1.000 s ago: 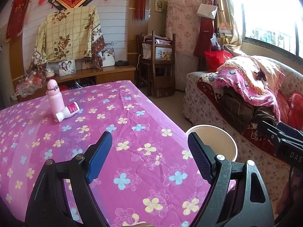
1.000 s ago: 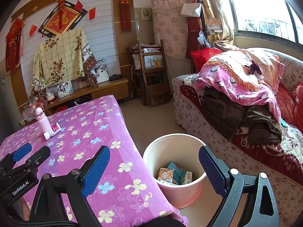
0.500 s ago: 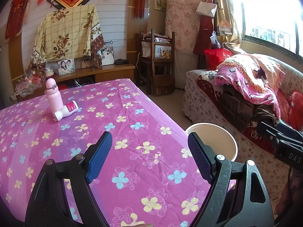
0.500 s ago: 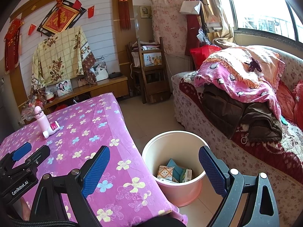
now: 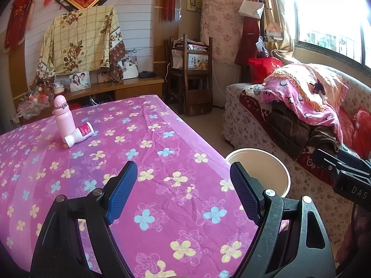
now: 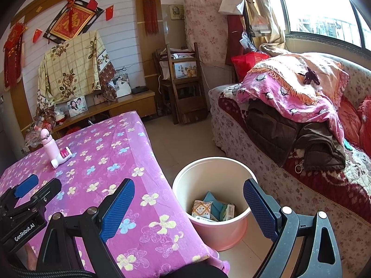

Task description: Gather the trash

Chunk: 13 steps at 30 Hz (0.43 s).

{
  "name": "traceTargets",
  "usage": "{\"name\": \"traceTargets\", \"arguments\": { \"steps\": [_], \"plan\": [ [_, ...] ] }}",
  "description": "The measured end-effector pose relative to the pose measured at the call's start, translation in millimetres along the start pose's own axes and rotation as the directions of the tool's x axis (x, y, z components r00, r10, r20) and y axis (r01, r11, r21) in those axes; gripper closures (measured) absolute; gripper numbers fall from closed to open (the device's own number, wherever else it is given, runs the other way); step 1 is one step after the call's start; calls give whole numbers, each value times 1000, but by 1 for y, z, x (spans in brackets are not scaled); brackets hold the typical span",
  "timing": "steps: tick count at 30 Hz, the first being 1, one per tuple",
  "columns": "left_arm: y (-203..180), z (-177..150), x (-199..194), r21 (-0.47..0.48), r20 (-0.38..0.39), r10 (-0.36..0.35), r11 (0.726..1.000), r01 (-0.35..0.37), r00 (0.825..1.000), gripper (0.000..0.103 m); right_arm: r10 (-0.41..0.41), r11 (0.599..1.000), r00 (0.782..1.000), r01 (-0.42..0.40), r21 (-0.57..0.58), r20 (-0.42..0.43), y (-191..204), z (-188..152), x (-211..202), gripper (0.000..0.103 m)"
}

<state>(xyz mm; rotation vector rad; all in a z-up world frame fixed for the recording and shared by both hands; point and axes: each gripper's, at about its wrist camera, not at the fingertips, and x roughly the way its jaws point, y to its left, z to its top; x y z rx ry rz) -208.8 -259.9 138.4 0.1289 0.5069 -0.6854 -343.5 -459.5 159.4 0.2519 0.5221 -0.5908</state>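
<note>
While both tools hang above the near end of the table, little moves between the earlier views and this one.

Left gripper (image 5: 183, 192): jaws spread wide, nothing between the blue pads (image 5: 120, 193); it holds the same pose over the flowered cloth as a second ago, with only a slight drift of view.

Right gripper (image 6: 187, 206): jaws equally wide, empty; it hovers over the table corner and the bin, which now sits a touch nearer the middle of its view than before.

Bin (image 6: 209, 169): pale pink, on the floor just beside the table's corner; cartons and packets (image 6: 212, 209) already lie at its bottom.

Table (image 5: 162, 125): pink flowered cloth, its near part bare of litter.

Remaining items: an upright pink bottle (image 5: 63, 118) at the far left, with a small white bottle (image 5: 80, 135) lying against its base, well apart from both grippers.

Meaning for the task: judging by the filled bin and idle jaws, collecting looks nearly done; whether the small lying bottle counts as trash I cannot tell.
</note>
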Motion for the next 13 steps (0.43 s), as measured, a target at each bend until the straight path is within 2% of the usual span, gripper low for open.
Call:
{"name": "traceTargets", "arguments": {
  "steps": [13],
  "plan": [
    [-2,-4,-4,49,38,9,999,-11,999,21,2,1000,1000,-2,-5,-15,4,-8,4,10]
  ]
}}
